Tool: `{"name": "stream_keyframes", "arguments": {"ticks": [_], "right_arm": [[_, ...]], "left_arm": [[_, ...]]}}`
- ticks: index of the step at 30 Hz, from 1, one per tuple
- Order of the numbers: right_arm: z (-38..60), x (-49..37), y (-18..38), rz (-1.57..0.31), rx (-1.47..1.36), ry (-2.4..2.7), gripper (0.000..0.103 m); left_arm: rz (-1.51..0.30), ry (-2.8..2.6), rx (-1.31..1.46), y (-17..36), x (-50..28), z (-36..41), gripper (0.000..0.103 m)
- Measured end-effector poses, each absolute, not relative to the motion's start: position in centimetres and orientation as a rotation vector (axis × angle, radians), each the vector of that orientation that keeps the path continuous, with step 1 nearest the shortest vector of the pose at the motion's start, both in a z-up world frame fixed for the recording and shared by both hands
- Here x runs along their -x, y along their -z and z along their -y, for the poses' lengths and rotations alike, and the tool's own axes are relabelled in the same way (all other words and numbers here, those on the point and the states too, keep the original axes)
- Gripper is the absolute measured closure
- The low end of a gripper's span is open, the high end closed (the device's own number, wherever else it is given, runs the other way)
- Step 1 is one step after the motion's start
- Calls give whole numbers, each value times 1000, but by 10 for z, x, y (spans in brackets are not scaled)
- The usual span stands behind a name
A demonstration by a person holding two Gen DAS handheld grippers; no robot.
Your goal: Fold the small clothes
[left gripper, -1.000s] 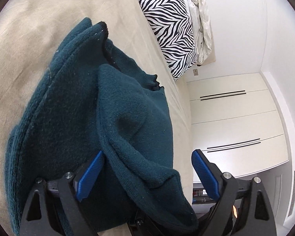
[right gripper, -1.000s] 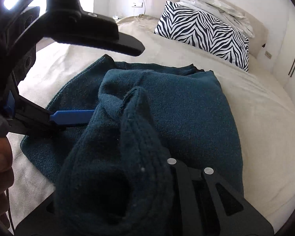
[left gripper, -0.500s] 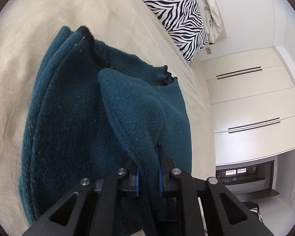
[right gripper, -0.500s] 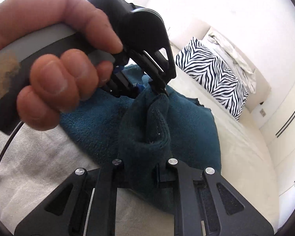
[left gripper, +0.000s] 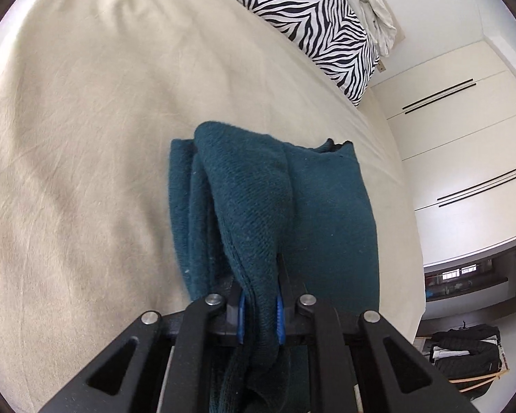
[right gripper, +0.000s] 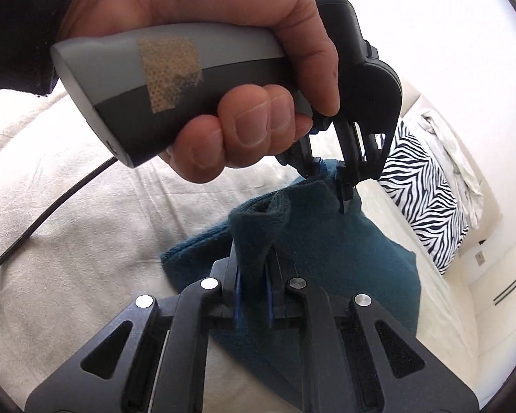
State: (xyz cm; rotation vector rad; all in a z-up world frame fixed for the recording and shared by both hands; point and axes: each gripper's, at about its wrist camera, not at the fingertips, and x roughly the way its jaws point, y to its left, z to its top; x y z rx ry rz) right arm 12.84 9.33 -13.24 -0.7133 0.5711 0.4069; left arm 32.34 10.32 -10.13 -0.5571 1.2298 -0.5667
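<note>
A dark teal knitted garment (left gripper: 292, 206) lies partly folded on the beige bed sheet (left gripper: 86, 137). My left gripper (left gripper: 260, 313) is shut on a raised fold of its edge, blue pads pressing the knit from both sides. In the right wrist view my right gripper (right gripper: 253, 296) is shut on another bunched edge of the same teal garment (right gripper: 326, 247). The left gripper (right gripper: 330, 175), held by a person's hand (right gripper: 230, 69), pinches the cloth just beyond and above it. The cloth hangs lifted between the two grips.
A zebra-striped pillow (left gripper: 313, 24) and crumpled pale bedding (left gripper: 375, 7) lie at the head of the bed. White wardrobe doors (left gripper: 464, 137) stand to the right. Dark clothes sit in a wooden rack (left gripper: 468, 354) on the floor. A black cable (right gripper: 34, 227) trails over the sheet.
My left gripper went from wide open around the garment to shut on its edge, then pulled it up and back. The right gripper rolled and moved, keeping its hold; the garment now lies narrower.
</note>
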Motion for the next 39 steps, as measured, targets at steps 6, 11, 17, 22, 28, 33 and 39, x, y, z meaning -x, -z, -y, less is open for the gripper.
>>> {"name": "stream_keyframes", "arguments": {"ticks": [6,11,17,22,28,33,39], "right_arm": [[-97,-121,142,-566,758,-412,90],[-114,-105,145,-545,821,-438,89],[-55,-86,104,-693,479,-550,88],[31,-105,76,-786,101,-519,88],[163,-165,82,-885,-522,-492,88],[203,-199,92,-875,-787,-613,78],[215,-214,155,-1023,-875,-594,56]], "left_arm": [[-1190,601,652,112,-322,-114,85],[-1158,557,539,93,-308,-116,75],[-1043,402,362,54,-284,-124,63],[-919,438,283,15,-262,-98,63],[-1038,374,86,66,-254,-47,63],[-980,333,20,85,-229,-49,62],[-974,347,-7,88,-225,-52,61]]}}
